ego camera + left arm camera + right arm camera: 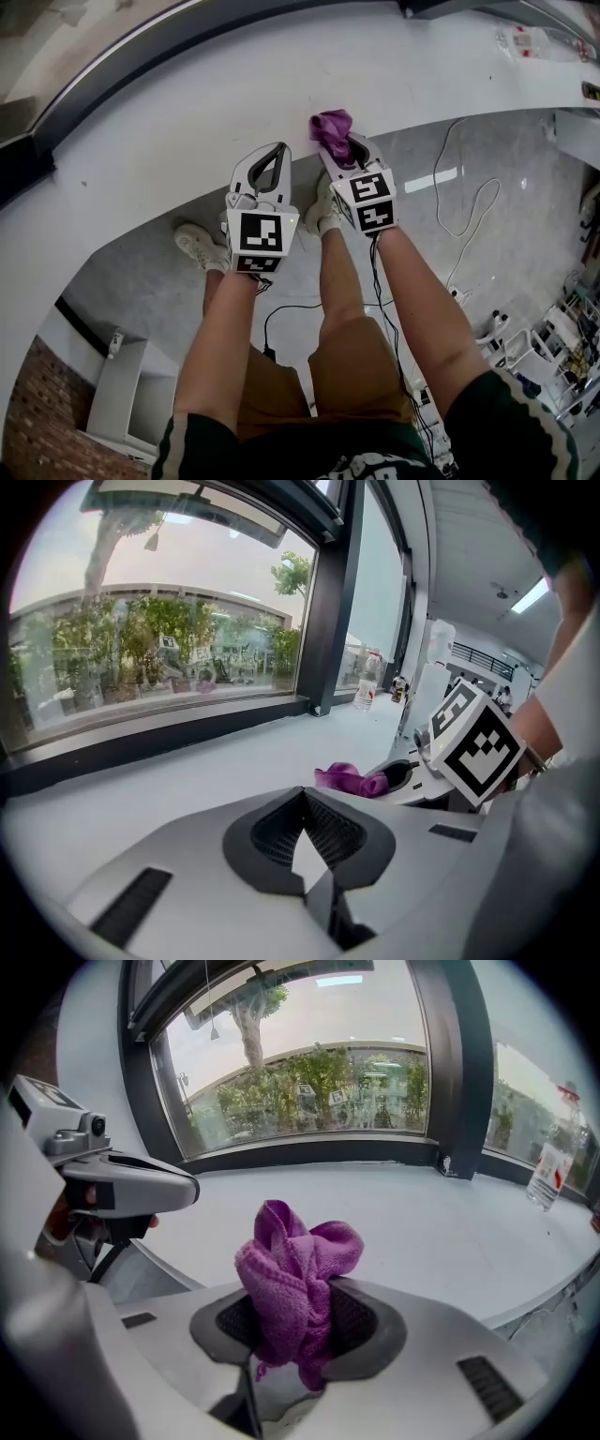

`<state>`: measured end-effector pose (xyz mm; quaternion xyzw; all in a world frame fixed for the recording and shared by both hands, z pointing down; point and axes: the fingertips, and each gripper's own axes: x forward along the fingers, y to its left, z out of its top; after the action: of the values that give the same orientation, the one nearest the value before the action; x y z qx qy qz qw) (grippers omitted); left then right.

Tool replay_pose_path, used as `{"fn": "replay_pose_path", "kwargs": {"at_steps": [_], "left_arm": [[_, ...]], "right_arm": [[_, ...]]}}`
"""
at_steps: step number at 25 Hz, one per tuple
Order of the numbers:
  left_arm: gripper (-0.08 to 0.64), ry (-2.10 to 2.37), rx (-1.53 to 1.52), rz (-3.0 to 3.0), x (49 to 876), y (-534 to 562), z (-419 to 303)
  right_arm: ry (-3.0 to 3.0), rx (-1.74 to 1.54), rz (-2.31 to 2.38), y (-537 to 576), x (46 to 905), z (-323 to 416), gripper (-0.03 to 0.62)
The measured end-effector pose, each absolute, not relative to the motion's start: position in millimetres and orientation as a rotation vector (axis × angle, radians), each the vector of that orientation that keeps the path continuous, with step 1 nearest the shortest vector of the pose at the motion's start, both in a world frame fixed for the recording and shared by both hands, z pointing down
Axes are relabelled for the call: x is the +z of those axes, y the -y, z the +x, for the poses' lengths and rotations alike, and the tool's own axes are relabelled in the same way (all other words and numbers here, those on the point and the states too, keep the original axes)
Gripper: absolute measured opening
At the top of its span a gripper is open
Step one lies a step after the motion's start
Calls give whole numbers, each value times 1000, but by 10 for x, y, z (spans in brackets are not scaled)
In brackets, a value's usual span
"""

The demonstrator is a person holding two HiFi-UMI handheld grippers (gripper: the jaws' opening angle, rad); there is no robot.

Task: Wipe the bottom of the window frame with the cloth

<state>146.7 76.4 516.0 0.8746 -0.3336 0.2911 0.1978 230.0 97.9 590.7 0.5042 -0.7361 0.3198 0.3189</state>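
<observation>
Purple cloth (295, 1279) clamped in right gripper (345, 148) (left gripper (302, 797): jaws together).

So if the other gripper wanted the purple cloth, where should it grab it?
Probably the puffy bunch of the purple cloth sticking out past the jaws of the right gripper, since the rest is pinched between them. Come from its left, where the left gripper sits, shut and empty; it would need to open first.
</observation>
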Motion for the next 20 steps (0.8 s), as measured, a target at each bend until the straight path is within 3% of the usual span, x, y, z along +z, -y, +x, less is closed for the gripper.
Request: {"fn": "replay_pose_path", "kwargs": {"at_steps": [20], "left_arm": [[5,978,820,2414,5132,-770,1006]], "right_arm": [[1932,875,1327,-996,5906,1778,161]]}}
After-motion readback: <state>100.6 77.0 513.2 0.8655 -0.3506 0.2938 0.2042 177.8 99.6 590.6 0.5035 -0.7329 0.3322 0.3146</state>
